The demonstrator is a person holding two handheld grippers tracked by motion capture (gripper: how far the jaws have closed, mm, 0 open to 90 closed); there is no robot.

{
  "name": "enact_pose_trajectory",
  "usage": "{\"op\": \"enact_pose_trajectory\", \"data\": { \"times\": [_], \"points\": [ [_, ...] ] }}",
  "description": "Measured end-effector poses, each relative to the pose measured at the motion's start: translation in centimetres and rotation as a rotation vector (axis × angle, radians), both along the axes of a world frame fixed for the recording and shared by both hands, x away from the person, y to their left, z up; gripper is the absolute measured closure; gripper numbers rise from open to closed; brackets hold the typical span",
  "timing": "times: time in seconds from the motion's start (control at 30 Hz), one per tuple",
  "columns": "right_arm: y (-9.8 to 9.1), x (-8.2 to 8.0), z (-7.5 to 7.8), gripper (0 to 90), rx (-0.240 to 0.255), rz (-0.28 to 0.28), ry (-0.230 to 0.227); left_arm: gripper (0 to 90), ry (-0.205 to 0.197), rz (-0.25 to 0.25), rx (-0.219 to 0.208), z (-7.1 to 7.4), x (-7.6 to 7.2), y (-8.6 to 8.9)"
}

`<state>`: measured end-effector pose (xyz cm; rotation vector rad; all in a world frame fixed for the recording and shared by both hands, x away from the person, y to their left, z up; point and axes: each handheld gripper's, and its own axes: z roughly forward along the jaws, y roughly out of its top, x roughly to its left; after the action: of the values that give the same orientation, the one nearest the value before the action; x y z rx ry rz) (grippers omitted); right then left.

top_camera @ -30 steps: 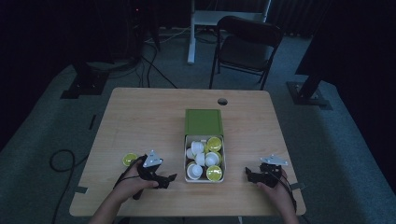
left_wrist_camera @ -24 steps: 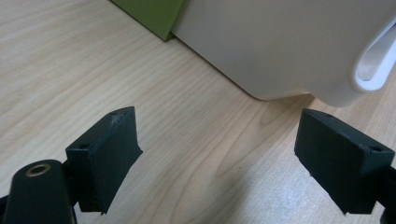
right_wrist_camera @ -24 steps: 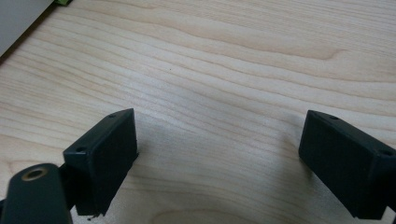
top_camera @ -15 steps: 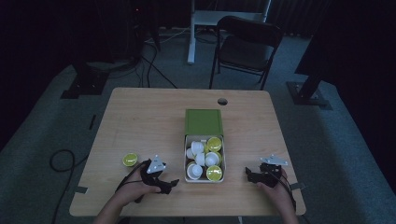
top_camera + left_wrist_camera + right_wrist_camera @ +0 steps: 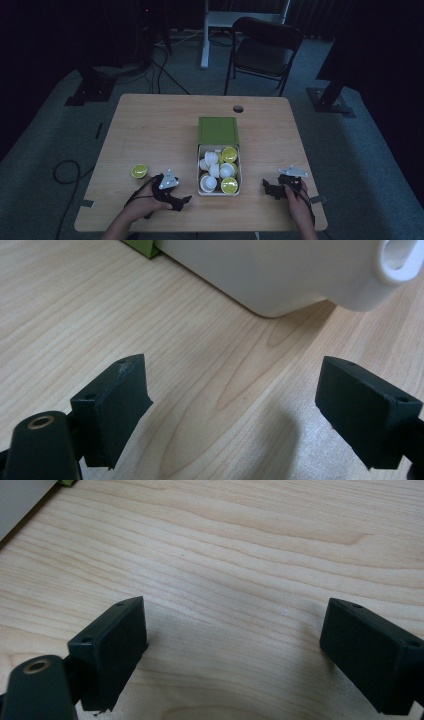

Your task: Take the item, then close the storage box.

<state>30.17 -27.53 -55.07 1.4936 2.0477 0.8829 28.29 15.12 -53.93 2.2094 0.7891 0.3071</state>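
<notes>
Two grippers rest on the tabletop (image 5: 150,125), jaws spread, grasping nothing.
Left gripper (image 5: 186,200) sits just beside the white bin (image 5: 200,176) of cups; right gripper (image 5: 266,187) lies well apart.

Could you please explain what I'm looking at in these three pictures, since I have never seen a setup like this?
A person sits at a wooden table holding a hand-held grasping tool in each hand: the left tool and the right tool. One picture looks down from above; the other two come from cameras riding on each tool, looking along its two black jaws. Both tools stand open over bare wood, holding nothing. On the table sits a white box filled with white and yellow-green cups, its green lid behind it. One yellow-green cup lies apart by the left hand.
</notes>
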Motion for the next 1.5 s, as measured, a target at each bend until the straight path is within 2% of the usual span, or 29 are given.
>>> {"op": "enact_pose_trajectory", "data": {
  "times": [0.3,0.53,0.73,0.83,0.87,0.9,0.97,1.03,1.1,1.13,1.2,1.23,1.3,1.33,1.37,1.43,1.47,1.5],
  "points": [
    [0.0,0.0,0.0,11.1,-0.001,0.001,0.001,13.7,-0.009,-0.012,0.047,-0.7,-0.1,0.0],
    [0.0,0.0,0.0,11.1,-0.001,0.001,0.001,13.8,-0.006,-0.003,0.042,-0.7,0.0,0.0],
    [0.0,0.0,0.0,11.1,-0.002,0.006,0.0,13.8,-0.01,-0.006,-0.009,-0.3,-0.1,-0.2],
    [0.1,-0.1,0.0,11.1,0.001,0.009,0.0,13.7,0.0,-0.02,-0.055,0.2,-0.2,-0.3],
    [0.0,-0.3,0.0,11.1,0.014,0.009,-0.001,13.7,0.004,-0.018,-0.079,0.3,-0.2,-0.3],
    [0.0,-0.3,0.0,11.1,0.014,0.009,-0.001,13.7,0.004,-0.016,-0.088,0.5,-0.2,-0.3],
    [0.0,-0.5,0.1,11.2,0.051,0.012,0.002,13.7,0.001,-0.011,-0.107,0.9,-0.1,-0.2],
    [-0.1,-0.7,0.3,11.2,0.07,0.032,0.007,13.7,-0.005,-0.006,-0.121,1.2,-0.2,-0.1],
    [0.0,-1.0,0.7,11.2,0.067,0.058,-0.003,13.7,-0.058,-0.058,-0.109,1.5,-0.4,0.2],
    [0.1,-1.2,0.9,11.2,0.068,0.071,-0.008,12.2,-0.068,-0.073,-0.11,1.6,-0.5,0.3],
    [0.3,-1.5,1.4,11.2,0.083,0.099,-0.018,9.6,-0.065,-0.056,-0.142,1.9,-0.6,0.3],
    [0.4,-1.7,1.7,11.1,0.085,0.12,-0.023,9.7,-0.069,-0.057,-0.142,2.1,-0.5,0.3],
    [0.8,-2.2,2.1,11.1,0.071,0.163,-0.031,9.6,-0.061,-0.049,-0.167,2.5,-0.5,0.2],
    [1.1,-2.6,2.5,11.1,0.082,0.19,-0.036,9.7,-0.058,-0.062,-0.193,2.6,-0.5,0.2],
    [1.1,-2.6,2.5,11.1,0.082,0.19,-0.036,9.7,-0.055,-0.081,-0.214,2.8,-0.5,0.1],
    [1.6,-3.0,2.9,11.1,0.122,0.227,-0.046,9.6,-0.052,-0.083,-0.252,3.0,-0.5,-0.1],
    [1.6,-3.0,2.9,11.1,0.122,0.227,-0.046,9.6,-0.049,-0.086,-0.258,3.1,-0.4,-0.1],
    [1.9,-3.1,3.1,11.2,0.136,0.262,-0.063,9.6,-0.054,-0.085,-0.257,3.2,-0.3,-0.2]
  ]
}}
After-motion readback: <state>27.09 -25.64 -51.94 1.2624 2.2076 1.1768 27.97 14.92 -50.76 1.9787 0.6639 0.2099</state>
